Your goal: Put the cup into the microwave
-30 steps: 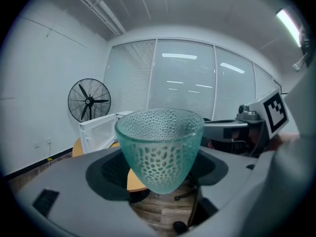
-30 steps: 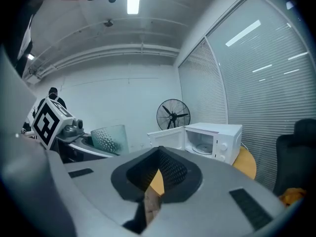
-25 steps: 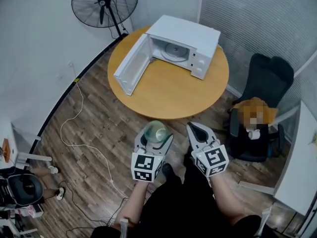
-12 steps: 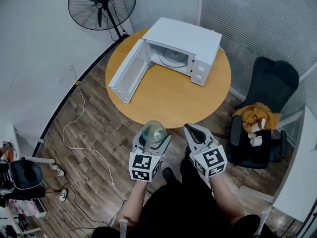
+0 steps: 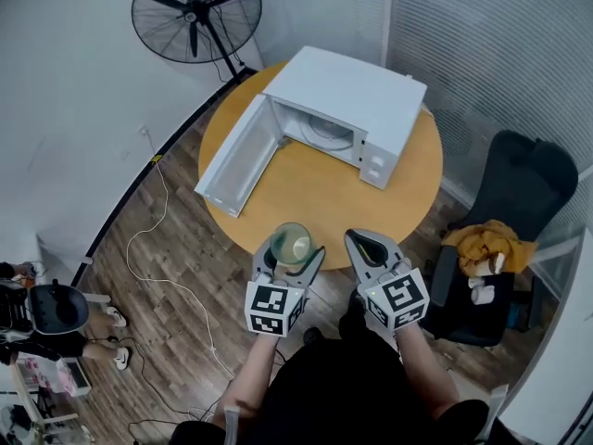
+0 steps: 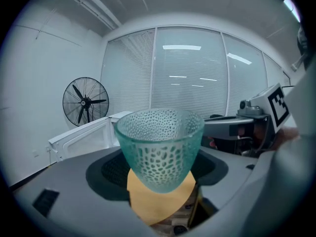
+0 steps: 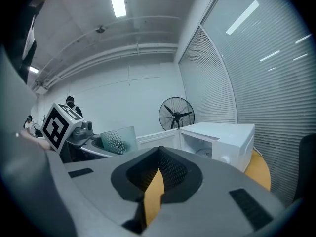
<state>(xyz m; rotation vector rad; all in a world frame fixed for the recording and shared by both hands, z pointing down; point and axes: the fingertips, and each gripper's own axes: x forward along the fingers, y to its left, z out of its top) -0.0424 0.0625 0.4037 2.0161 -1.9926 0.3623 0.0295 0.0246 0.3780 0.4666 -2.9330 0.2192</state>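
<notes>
1. Wood-plank flooring (image 5: pixel 176 239) runs under the person, who stands at the near edge of a round orange-topped wooden table (image 5: pixel 315 193), both tools held level just before it.
2. Nearest, the left gripper (image 5: pixel 291 260) pinches a pale green dimpled glass cup (image 5: pixel 291 244) by its lower, tapering wall. The cup stands upright, mouth up, over the table's near edge and well short of the oven.
3. Just beside it, the right gripper (image 5: pixel 365 243) is empty, its jaws pressed almost together with only a sliver of table showing between them.
4. Risk: the hold sits low on slick, narrowing glass, so a jolt or tilt could let the cup ride up and slip free.
5. Across the table sits a white boxy microwave (image 5: pixel 357 86), its cavity open towards the person.
6. Its white door (image 5: pixel 236 156) swings wide to the left, on the left tool's side, so a reach from that side could knock it. A high carry could catch the rim on the cavity's top edge.
7. Off to the right is a black office chair (image 5: pixel 533 179) with orange cloth on it.
8. Farthest, a black floor fan (image 5: pixel 195 12) stands by the wall, clear of the route.
</notes>
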